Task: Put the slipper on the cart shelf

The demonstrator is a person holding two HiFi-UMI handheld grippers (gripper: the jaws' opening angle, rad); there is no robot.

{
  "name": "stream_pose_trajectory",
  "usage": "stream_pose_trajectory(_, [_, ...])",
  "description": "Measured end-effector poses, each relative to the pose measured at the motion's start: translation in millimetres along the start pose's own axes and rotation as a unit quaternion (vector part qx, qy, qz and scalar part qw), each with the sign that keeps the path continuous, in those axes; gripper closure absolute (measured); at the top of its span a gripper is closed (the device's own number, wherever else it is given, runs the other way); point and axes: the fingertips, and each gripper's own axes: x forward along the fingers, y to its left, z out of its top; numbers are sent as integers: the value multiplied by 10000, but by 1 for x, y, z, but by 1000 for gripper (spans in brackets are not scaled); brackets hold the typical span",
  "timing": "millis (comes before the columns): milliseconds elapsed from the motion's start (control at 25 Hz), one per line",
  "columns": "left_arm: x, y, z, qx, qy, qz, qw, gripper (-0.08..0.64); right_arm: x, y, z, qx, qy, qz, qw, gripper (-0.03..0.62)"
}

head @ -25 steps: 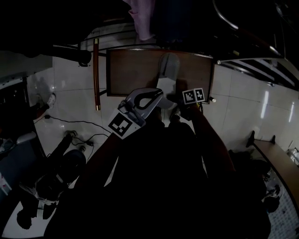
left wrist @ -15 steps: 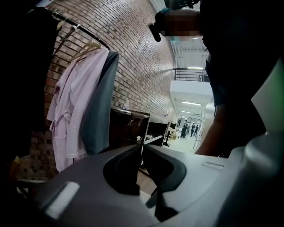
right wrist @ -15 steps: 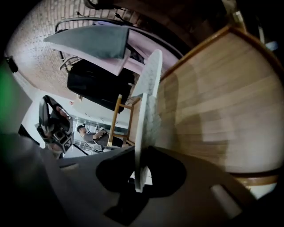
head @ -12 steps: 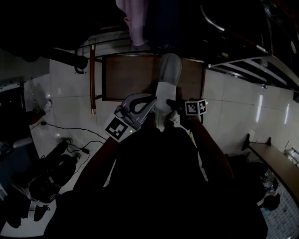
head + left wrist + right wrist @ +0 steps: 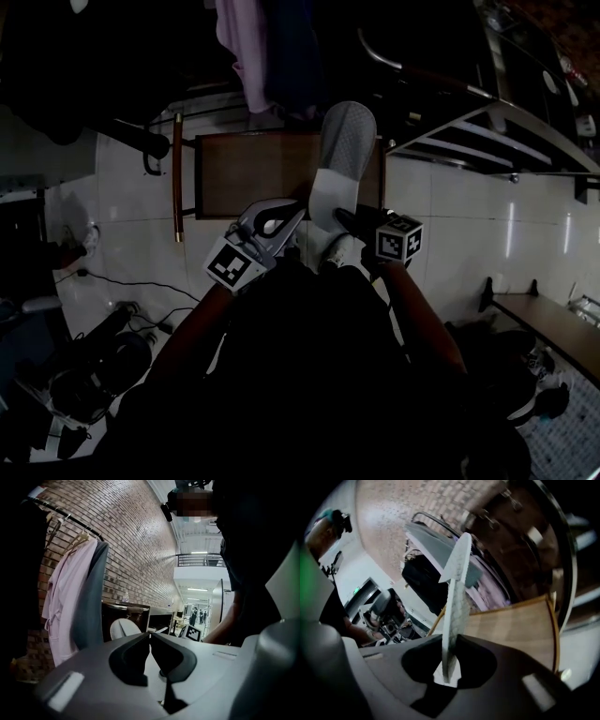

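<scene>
Right gripper view: your right gripper has just been closing and now pinches the slipper by its near end, edge-on, keeping it clear above the cart shelf. Your left gripper is clenched and empty. Only the head view shows the slipper's broad face, over the shelf's right side.

No readable text, label, brand, number or sign in any of the dim views.
</scene>
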Motion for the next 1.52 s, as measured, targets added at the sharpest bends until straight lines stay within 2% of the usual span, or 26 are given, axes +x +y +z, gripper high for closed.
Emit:
stream_pose_trajectory(200, [-10,-24,16,271,-154,-48,9995,548,-25,57,46,-1084,-536,29,9927,526])
stream_pose_trajectory(440, [7,-32,39,483,-322,-71,9983,548,-55,91,94,-1962,-980,32,9756,526])
stream_pose_trajectory(640, [15,-37,59,563,-461,-61,9973,548,-80,119,132,-2694,-1415,-59,9526,526])
stream_pose_trajectory(880, [25,-40,83,708,-491,15,9963,549,-111,155,167,-3240,-1912,-176,9264,526])
stream_pose_trajectory(960, [28,-38,88,845,-568,10,9948,551,-119,164,173,-3414,-2104,-186,9159,526])
stream_pose_trajectory(1040, [30,-38,93,819,-595,-10,9949,558,-123,170,175,-3545,-2210,-222,9083,526])
stream_pose_trajectory(1160, [31,-39,100,789,-629,-48,9949,558,-125,174,173,-3610,-2230,-261,9051,526])
stream_pose_trajectory(1520, [31,-36,94,833,-680,-25,9942,560,-127,172,163,-3543,-2222,-270,9080,526])
